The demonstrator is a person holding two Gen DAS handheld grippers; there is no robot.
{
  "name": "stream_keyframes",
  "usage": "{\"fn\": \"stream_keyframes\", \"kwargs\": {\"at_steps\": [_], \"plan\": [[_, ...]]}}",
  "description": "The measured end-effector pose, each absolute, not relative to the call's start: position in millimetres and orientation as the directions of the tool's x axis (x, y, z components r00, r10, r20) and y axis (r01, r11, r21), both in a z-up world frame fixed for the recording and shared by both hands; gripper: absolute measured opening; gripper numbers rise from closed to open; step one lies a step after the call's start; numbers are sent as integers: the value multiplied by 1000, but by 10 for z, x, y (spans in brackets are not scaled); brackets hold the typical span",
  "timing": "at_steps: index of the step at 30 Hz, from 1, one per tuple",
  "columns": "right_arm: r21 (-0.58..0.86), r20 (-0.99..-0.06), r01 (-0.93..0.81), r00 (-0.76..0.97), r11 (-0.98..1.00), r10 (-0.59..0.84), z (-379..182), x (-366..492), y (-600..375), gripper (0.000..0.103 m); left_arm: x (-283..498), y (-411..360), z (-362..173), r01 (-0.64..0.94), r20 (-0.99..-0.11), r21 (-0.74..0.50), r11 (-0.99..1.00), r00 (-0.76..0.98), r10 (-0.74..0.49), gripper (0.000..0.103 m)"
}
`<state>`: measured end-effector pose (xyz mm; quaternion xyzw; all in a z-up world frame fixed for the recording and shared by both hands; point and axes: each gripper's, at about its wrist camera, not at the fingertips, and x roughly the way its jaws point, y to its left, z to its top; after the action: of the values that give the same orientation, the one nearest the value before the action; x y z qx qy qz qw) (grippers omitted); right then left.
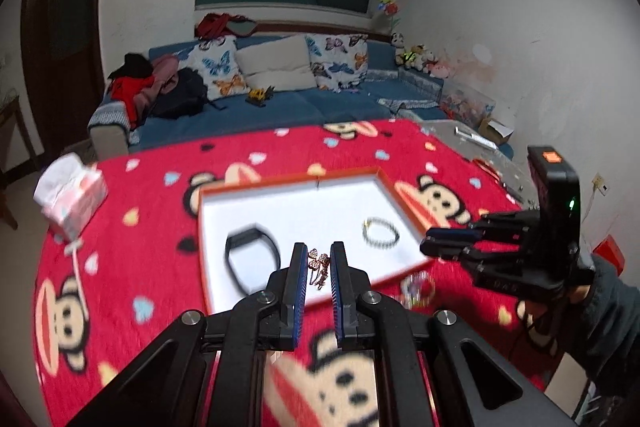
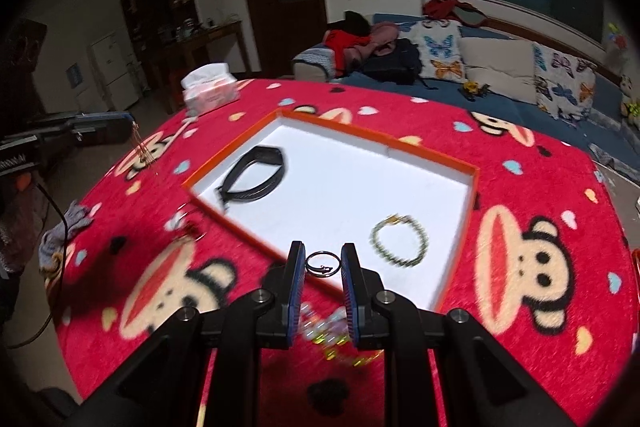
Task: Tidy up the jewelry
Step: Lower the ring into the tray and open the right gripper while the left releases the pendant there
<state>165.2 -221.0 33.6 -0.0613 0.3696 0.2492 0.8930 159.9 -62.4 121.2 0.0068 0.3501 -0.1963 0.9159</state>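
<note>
The left gripper (image 1: 319,259) is clenched on a rose-gold clover chain (image 1: 318,264) that dangles above the near edge of the orange tray (image 1: 288,179). The right gripper (image 2: 322,261) pinches a small dark ring (image 2: 322,264) over the tray's near corner. In the tray lie a black band (image 2: 256,173) on the left and a beaded bracelet (image 2: 400,241) on the right, well apart, on the red monkey cloth (image 2: 540,187).

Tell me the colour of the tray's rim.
Orange, around a white inside; the tray shows best in the right wrist view.
</note>
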Motion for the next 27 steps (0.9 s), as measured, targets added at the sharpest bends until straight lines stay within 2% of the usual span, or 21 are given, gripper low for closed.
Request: {"fn": "stream_keyframes", "kwargs": {"at_steps": [6,12,20,27], "plan": [[71,-704,-429,618,901,350,251,1938,-2341,21,2138,-796,1143,372,-666,-129,919,654,-359,12],[86,-735,-390,596,917,323,47,2122,-2428,21,2550,-974,633,360,-754,-145,922,563,-338,12],[83,-759,-390,572,917,312,-111,2161,-2420,21,2682,-1047,71,343,-816,-156,926,484,-317,12],[85,-765,-394,562,915,313,-155,2140,-2400,21,2685,-1054,-92,334,-840,-139,932,459,-290,13]]}}
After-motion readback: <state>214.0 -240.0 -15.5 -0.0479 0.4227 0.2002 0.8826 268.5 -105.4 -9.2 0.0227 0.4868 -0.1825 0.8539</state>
